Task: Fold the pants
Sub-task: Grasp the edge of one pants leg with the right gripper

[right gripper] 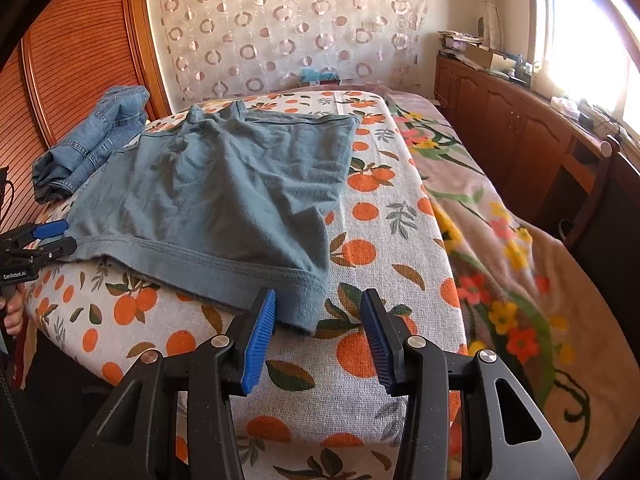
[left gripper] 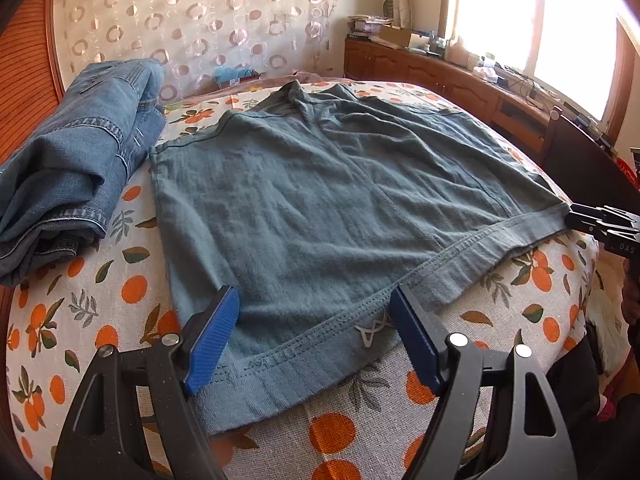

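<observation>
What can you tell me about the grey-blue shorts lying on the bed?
The grey-blue shorts look like soft knit cotton, spread flat but wrinkled on the orange-print sheet. A wide stitched waistband runs along the near edge and both leg openings point away. The left gripper straddles the waistband with jaws open. Folded jeans lie beside them.

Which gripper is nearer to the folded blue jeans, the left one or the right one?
Left. The left gripper is open over the waistband of the teal shorts, on the side where the jeans lie. The right gripper is open at the shorts' opposite corner, farther from the jeans.
</observation>
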Demonstrator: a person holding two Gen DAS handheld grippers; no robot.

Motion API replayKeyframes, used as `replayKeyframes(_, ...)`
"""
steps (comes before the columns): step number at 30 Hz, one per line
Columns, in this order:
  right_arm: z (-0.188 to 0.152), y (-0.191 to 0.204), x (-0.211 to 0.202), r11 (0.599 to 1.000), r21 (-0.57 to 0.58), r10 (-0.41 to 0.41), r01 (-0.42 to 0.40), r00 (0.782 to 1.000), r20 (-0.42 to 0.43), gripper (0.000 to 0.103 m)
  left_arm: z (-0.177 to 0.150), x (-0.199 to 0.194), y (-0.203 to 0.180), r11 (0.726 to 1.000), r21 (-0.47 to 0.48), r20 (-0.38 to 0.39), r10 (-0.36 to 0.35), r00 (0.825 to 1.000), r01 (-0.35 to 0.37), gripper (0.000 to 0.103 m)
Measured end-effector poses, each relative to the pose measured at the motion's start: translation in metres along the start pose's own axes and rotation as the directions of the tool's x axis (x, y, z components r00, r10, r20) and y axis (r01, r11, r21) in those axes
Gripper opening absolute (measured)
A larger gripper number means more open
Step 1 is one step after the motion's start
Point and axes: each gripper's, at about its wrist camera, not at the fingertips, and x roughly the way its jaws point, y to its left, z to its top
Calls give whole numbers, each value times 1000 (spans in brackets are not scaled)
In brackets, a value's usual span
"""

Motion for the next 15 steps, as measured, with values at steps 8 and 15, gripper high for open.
replayKeyframes(8,0,-2,0,1000,1,12,-12,1000,-2,46,-5,-2,-1,1000,-25,33,19,999,-19,80)
replayKeyframes(15,-1,0,1,1000,-16,18,-18,1000,-1,42,-9,-4,-2,998,-55,45,46,998,-44,81)
